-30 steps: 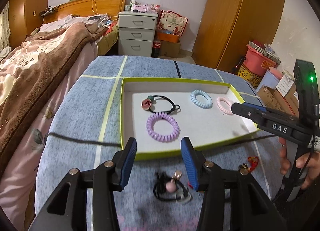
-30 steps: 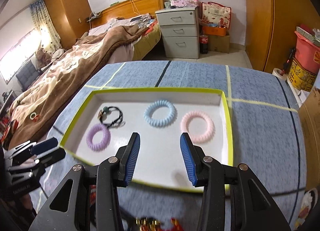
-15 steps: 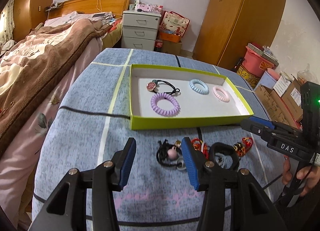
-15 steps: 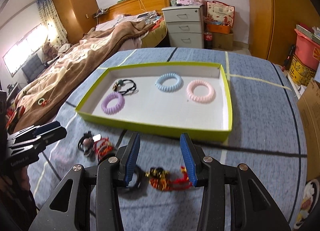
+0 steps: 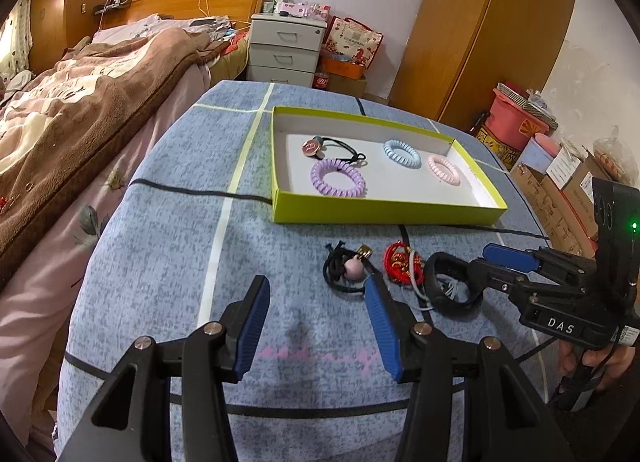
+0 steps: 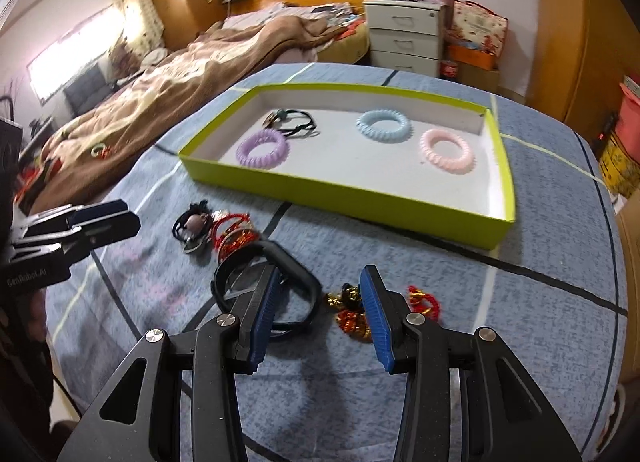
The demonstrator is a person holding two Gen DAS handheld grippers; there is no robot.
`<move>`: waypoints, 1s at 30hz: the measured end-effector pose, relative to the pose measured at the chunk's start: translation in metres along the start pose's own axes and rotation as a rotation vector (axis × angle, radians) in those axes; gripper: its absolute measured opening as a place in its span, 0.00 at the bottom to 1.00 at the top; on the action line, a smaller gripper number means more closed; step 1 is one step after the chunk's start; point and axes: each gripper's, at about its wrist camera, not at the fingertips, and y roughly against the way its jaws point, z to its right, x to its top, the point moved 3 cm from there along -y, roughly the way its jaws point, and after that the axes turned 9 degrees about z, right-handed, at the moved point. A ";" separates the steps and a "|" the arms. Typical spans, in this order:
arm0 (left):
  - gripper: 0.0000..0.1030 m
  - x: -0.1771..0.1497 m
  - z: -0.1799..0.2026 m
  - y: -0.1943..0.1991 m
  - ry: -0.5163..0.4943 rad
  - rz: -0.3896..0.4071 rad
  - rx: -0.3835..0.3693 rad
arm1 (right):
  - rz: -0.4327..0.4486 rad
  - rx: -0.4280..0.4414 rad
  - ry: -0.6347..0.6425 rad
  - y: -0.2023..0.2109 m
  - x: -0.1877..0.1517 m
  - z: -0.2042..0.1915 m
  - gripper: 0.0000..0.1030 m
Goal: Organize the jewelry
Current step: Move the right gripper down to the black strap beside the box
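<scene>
"DAS" on right gripper (image 5: 490, 262)

On the counter (image 5: 160, 262) before me sits a tray (image 5: 380, 212). In it three coil ties lie in a row: one (image 5: 338, 183) at the near left, one (image 5: 402, 153) in the middle toward the back, one (image 5: 444, 170) at the right. A charm tie (image 5: 332, 148) lies just behind the left coil. In front of the tray, on the counter, a hair tie with a bead (image 5: 346, 270) lies leftmost, a beaded bracelet (image 5: 400, 264) just right of it, then a wristband (image 5: 450, 288). Another beaded bracelet (image 6: 352, 312) lies right of the wristband. The bed (image 5: 80, 110) stands left of the counter, a drawer chest (image 5: 286, 50) behind it.
</scene>
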 end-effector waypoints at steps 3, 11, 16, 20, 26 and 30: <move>0.50 -0.002 -0.001 0.000 0.005 -0.005 -0.001 | 0.000 0.000 -0.002 -0.001 0.000 -0.001 0.42; 0.50 -0.006 -0.006 -0.001 0.017 -0.016 0.000 | -0.013 -0.015 0.065 -0.003 0.004 -0.011 0.42; 0.50 -0.006 -0.006 -0.002 0.017 -0.021 -0.005 | -0.013 0.001 0.121 -0.004 0.006 -0.022 0.42; 0.50 -0.007 -0.006 -0.003 0.015 -0.027 -0.015 | -0.053 0.017 0.086 -0.017 0.005 -0.015 0.37; 0.50 -0.007 -0.007 -0.006 0.019 -0.034 -0.013 | -0.058 0.028 0.067 -0.018 0.004 -0.013 0.27; 0.50 -0.007 -0.008 -0.008 0.021 -0.041 -0.015 | -0.062 0.037 0.073 -0.017 0.003 -0.012 0.26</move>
